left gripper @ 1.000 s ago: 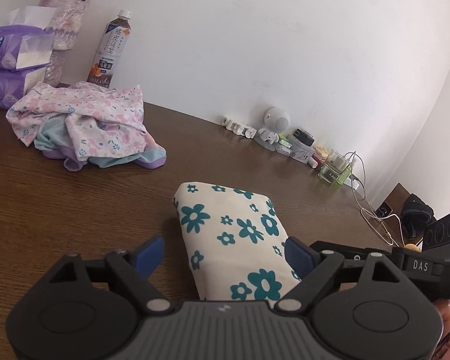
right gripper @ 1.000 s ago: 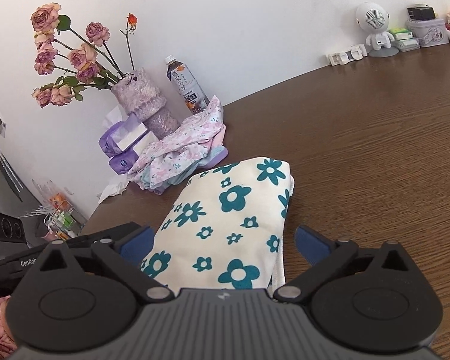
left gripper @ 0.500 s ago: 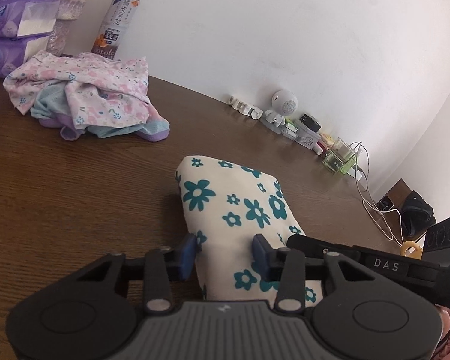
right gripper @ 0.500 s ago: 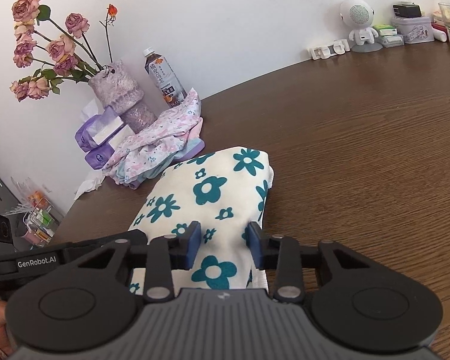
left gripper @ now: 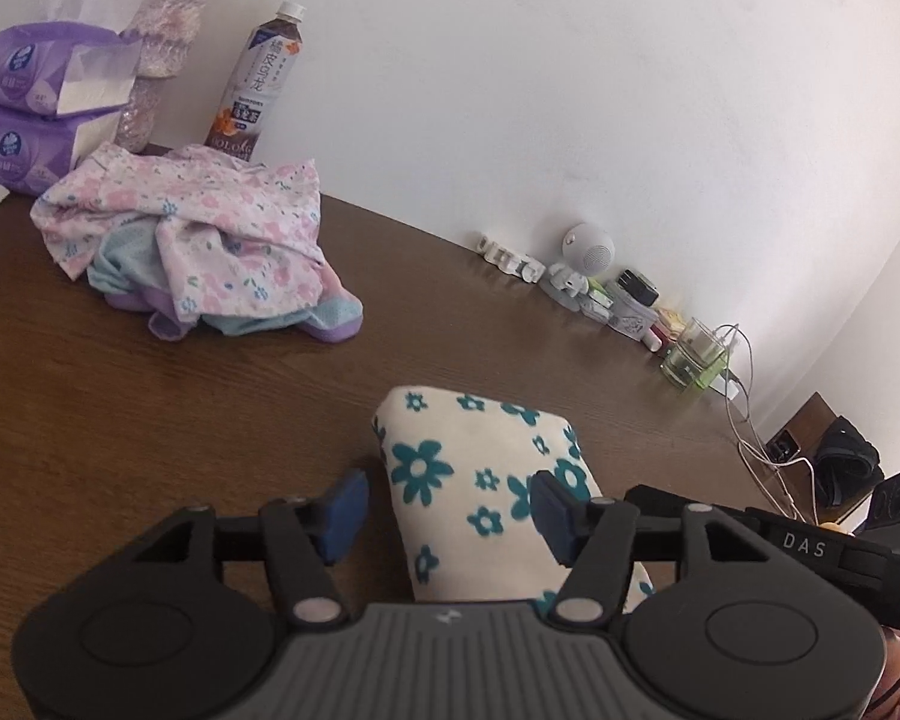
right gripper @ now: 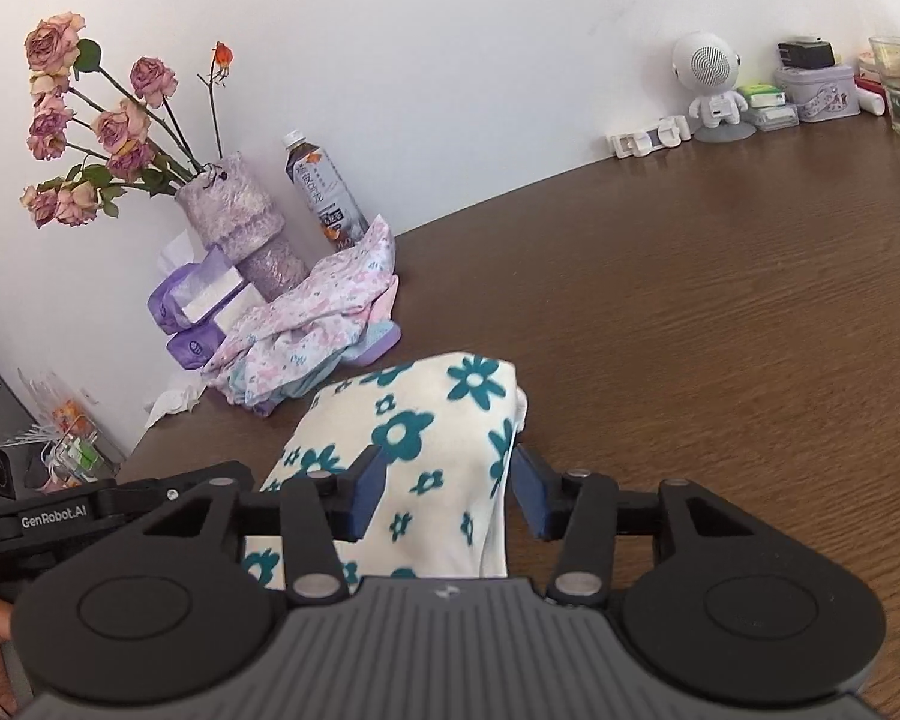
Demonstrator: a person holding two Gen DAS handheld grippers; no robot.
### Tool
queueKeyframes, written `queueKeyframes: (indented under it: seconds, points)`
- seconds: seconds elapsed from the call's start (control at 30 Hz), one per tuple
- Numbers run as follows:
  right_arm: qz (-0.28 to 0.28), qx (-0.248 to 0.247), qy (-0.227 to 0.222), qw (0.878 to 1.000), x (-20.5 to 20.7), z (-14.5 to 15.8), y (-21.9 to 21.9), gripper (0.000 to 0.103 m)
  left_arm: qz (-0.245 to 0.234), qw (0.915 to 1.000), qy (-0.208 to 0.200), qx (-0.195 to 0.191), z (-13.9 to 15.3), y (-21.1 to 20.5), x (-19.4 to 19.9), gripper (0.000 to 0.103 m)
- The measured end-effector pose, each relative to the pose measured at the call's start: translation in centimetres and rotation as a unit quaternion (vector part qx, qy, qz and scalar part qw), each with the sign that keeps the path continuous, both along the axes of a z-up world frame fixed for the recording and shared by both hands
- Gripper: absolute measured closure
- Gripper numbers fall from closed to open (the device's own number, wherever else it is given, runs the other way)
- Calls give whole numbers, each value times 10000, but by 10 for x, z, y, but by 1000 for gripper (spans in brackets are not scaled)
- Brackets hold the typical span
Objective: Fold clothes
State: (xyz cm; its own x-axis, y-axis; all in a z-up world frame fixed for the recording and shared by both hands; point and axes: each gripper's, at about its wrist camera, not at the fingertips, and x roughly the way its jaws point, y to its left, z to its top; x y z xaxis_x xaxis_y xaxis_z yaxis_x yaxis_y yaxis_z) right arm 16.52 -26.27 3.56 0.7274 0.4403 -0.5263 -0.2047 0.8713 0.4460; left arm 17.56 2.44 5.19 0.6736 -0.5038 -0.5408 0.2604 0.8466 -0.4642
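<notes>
Left wrist view: the left gripper (left gripper: 447, 510) has its fingers spread to either side of the folded flowered cloth (left gripper: 480, 480), gripping nothing. In the right wrist view, the right gripper (right gripper: 447, 489) likewise has its fingers spread, one on each side of the same cloth (right gripper: 426, 444). The cloth lies near on the brown worktop (left gripper: 150, 420). Farther left sits a heap of pink clothes (left gripper: 204, 246). Behind it, against the far wall, stand a bottle (left gripper: 261, 78), tissue packs (left gripper: 36, 102) and a vase (right gripper: 240, 228).
</notes>
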Motion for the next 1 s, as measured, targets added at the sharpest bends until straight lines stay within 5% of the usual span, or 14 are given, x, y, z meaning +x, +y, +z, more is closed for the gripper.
queueKeyframes:
  seconds: [0.13,0.2,0.37,0.5,0.7,1.0]
  points:
    - [39,-160,235,9996,18,-1,11,56,-41,9999,120,-31,-5,-7,9,47]
    - [41,-35,335,9994,20,-8,13,57,-88,9998,164,-59,-11,-10,10,60]
    - [107,10,324,9994,19,-18,16,81,-104,9995,222,-188,-20,-11,10,71]
    - [120,2,287,9995,18,-18,16,81,-85,9996,186,-175,-19,-11,9,70]
    - [-36,66,287,9996,36,-9,2,66,266,9991,166,-276,-7,0,28,44]
    - [-64,250,626,9977,70,-16,11,59,299,9975,587,-250,-21,-14,56,51]
